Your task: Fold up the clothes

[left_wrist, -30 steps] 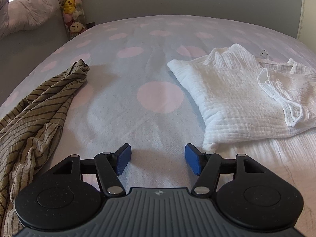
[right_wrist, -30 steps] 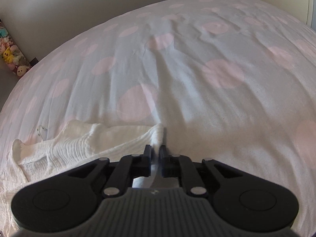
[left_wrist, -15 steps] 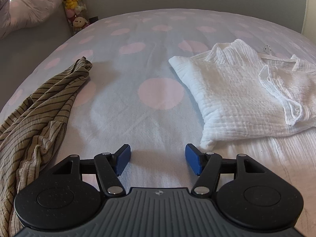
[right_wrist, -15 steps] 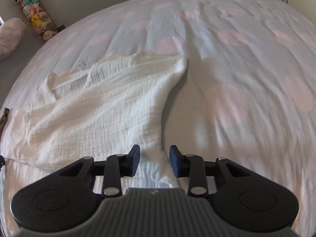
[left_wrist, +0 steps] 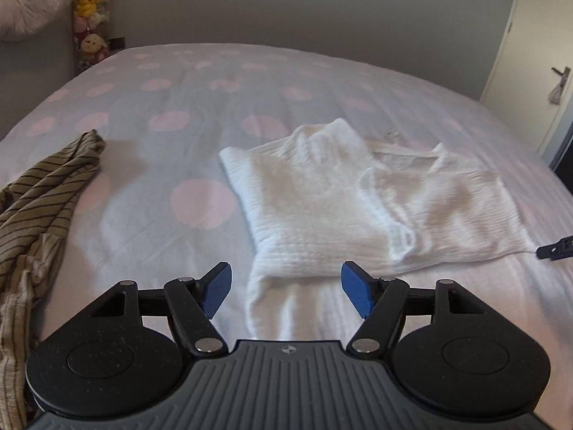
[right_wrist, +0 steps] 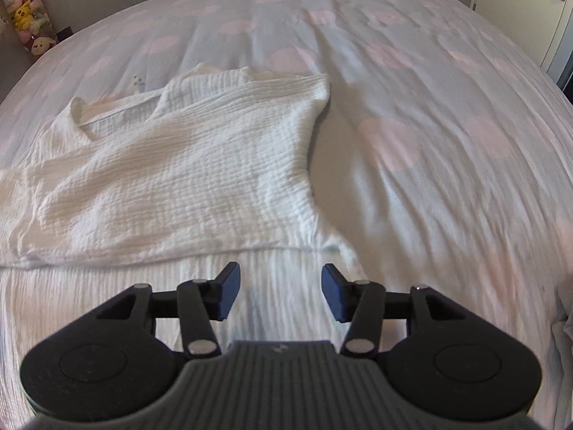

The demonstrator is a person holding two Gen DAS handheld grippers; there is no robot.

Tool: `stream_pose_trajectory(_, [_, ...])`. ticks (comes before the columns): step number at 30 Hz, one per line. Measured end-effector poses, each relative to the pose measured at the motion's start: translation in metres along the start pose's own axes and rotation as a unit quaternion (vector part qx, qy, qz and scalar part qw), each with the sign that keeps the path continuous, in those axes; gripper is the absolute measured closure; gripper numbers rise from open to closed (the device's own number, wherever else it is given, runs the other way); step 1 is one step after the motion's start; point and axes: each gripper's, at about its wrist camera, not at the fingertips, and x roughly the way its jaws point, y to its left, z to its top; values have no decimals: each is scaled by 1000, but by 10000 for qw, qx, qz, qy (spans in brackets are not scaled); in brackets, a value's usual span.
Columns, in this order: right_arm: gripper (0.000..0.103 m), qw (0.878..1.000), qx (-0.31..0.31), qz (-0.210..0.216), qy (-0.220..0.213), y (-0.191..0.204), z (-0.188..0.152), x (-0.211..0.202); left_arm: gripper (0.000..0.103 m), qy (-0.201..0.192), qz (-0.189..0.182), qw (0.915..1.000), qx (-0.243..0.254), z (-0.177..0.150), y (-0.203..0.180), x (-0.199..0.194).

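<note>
The white garment (left_wrist: 322,208) lay on the bed (left_wrist: 200,107), toward its right half as the left camera saw it, with both side parts turned in over the middle so that they met in an uneven seam near the centre, and a longer stretch of it ran down toward the two grippers. It looked like crinkled gauze: light, soft and limp, the sort of cloth that sags wherever it is not held and drags its lower layers along if pulled sideways, so I judged a pinch at a corner or hem would serve better than one in the middle. The folded edge crossing in front of the right gripper (right_wrist: 279,292) and the near left corner ahead of the left gripper (left_wrist: 286,294) seemed the handiest places. Both grippers hung just above the cloth with their jaws spread apart, holding nothing. Whether another fold was wanted or this was how it would stay, the scene did not settle. A striped garment (left_wrist: 39,208) lay rumpled and unfolded at the bed's left edge, well apart from the white one. Plush toys (left_wrist: 89,10) stood stacked in the far corner.
</note>
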Motion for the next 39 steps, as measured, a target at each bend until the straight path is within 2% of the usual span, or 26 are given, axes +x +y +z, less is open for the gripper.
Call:
stream_pose_trajectory(1, [48, 10000, -12, -68, -9, 6, -8, -8, 29, -63, -56, 10000, 6, 1, -3, -3])
stream_pose_trajectory(5, [44, 9993, 285, -189, -150, 17, -41, -41, 29, -132, -274, 9995, 103, -1, -13, -4])
stream_pose_trajectory(7, [35, 9987, 380, -290, -185, 20, -53, -51, 29, -101, -391, 9988, 260, -5, -19, 0])
stream_pose_trajectory(11, [35, 9968, 570, -491, -254, 25, -75, -69, 29, -43, -787, 9947, 659, -19, -26, 5])
stream_pose_trajectory(14, [36, 9977, 420, -515, -153, 35, -76, -69, 30, -18, -884, 9898, 1117, -33, -32, -2])
stream_pose_trajectory(16, [36, 9990, 143, -415, -73, 44, -76, -73, 30, -67, -863, 9866, 1382, -37, -37, -12])
stream_pose_trajectory(19, [36, 9995, -239, -196, -14, 57, -78, -80, 30, -254, -803, 9864, 1409, -33, -51, -30])
stream_pose_trajectory(21, [36, 9993, -375, 63, -10, 60, -87, -86, 30, -244, -963, 9839, 1486, -33, -63, -43])
stream_pose_trajectory(25, [36, 9966, -517, 527, 370, 61, -122, -90, 30, -57, -1175, 9754, 1866, -53, -101, -71])
stream_pose_trajectory(28, [36, 9935, -667, 766, 518, 57, -147, -96, 30, 209, -1575, 9734, 1651, -75, -119, -85])
stream_pose_trajectory(30, [35, 9912, -802, 906, 537, 54, -161, -103, 30, 266, -1689, 9696, 1750, -90, -134, -93])
stream_pose_trajectory(34, [34, 9862, -1160, 1087, 472, 48, -185, -117, 30, 310, -1690, 9527, 2508, -116, -166, -103])
stream_pose_trajectory(39, [27, 9714, -1905, 1389, 269, 51, -211, -132, 30, 430, -2282, 9179, 3218, -138, -191, -112])
